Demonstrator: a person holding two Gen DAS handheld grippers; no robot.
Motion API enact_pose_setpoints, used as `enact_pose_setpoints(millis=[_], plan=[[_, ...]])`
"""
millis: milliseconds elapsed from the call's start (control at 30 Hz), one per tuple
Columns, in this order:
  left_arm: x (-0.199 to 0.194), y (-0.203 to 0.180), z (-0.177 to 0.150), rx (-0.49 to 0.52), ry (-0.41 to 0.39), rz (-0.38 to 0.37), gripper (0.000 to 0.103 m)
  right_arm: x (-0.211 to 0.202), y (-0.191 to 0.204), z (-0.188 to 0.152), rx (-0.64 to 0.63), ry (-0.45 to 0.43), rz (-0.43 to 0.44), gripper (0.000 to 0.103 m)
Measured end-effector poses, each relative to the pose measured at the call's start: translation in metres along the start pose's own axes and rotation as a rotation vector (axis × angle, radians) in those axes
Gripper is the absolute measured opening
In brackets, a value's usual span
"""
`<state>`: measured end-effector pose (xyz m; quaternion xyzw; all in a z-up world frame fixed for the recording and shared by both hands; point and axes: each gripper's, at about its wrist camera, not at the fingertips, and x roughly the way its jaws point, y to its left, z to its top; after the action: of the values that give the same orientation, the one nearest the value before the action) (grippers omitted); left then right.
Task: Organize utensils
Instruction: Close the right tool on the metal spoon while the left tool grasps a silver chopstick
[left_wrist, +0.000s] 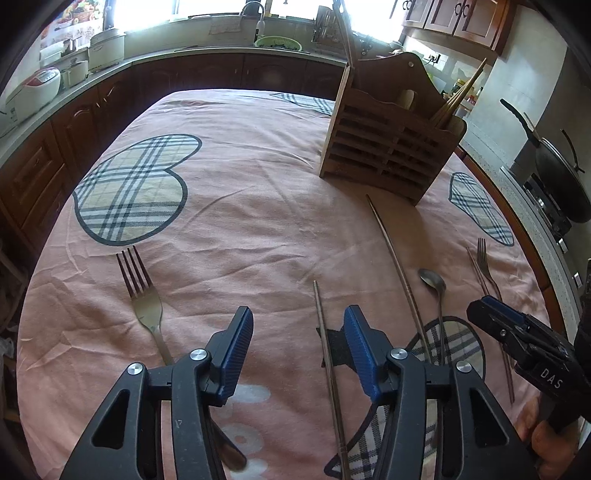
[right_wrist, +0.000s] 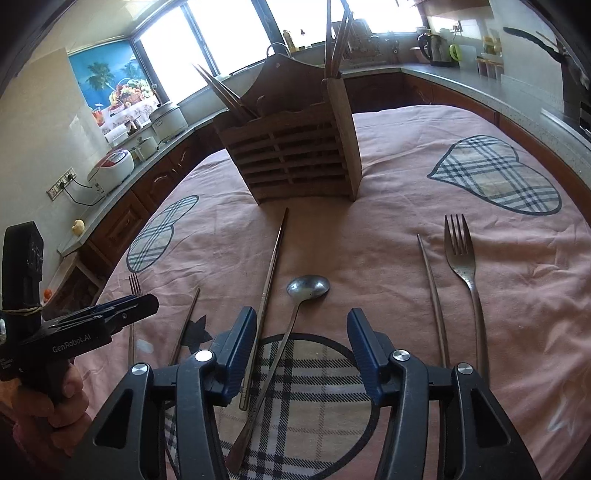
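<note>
Plainly, left tool (left_wrist: 298, 347) marked "GenRobot.AI", right tool (right_wrist: 302, 349) marked "DAS", both apart, empty.

Daylight pours through the blown-out windows (right_wrist: 236, 33) at the back, leaving the wooden holder (right_wrist: 291, 155) backlit and dark. Fisheye curvature bends the surface (left_wrist: 258, 206) edges; corners vignette black. Focus stays sharp.

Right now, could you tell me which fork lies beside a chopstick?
The fork right of the spoon; a chopstick lies alongside it. The other fork lies alone.
</note>
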<state>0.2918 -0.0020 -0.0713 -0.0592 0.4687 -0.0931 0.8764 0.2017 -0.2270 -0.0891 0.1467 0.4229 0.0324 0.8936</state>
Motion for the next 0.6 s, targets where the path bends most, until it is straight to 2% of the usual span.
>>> enact_pose_setpoints(millis=[100, 300, 600], plan=[[0.012, -0.003, 0.003, 0.011, 0.026, -0.008, 0.047, 0.012, 0.001, 0.001, -0.002, 0.027, 0.007, 0.044], [0.033, -0.009, 0.009, 0.037, 0.071, -0.017, 0.039, 0.032, 0.001, 0.001, -0.002, 0.074, 0.014, 0.04], [0.059, -0.018, 0.018, 0.073, 0.1, -0.001, 0.014, 0.045, -0.002, 0.01, -0.004, 0.085, 0.002, 0.029]])
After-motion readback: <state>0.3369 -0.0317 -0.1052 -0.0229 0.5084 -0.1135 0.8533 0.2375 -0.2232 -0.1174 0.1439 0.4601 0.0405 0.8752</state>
